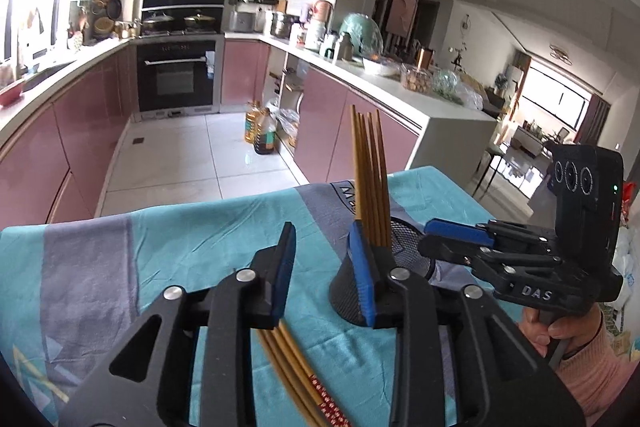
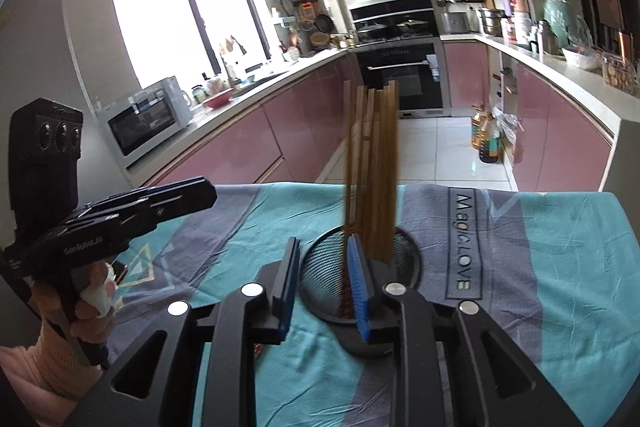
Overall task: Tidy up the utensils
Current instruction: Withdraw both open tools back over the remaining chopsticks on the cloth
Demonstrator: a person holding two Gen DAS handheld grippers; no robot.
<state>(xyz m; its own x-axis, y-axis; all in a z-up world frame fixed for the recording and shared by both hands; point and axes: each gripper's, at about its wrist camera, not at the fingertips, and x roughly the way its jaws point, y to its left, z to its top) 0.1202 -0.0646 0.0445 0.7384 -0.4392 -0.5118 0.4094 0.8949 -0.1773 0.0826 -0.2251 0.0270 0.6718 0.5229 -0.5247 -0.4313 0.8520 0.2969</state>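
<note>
Left gripper (image 1: 326, 259): your jaws spread, empty, chopsticks (image 1: 298, 371) lying below
Right gripper (image 2: 326, 281): your jaws spread, empty
Holder (image 2: 360, 277): bundle (image 2: 372, 167) upright inside, on cloth (image 2: 560, 267)

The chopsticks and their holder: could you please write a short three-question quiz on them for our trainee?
1. True or false: every chopstick already stands in the mesh holder.
2. What do the loose chopsticks lie on? A: bare wood. B: a blue and grey cloth. C: a metal tray.
3. Fill in: the left gripper and the right gripper both have jaws that stand ___.
Key: 1 false: only the standing chopsticks are in it. 2 B. 3 open, with nothing held.
</note>
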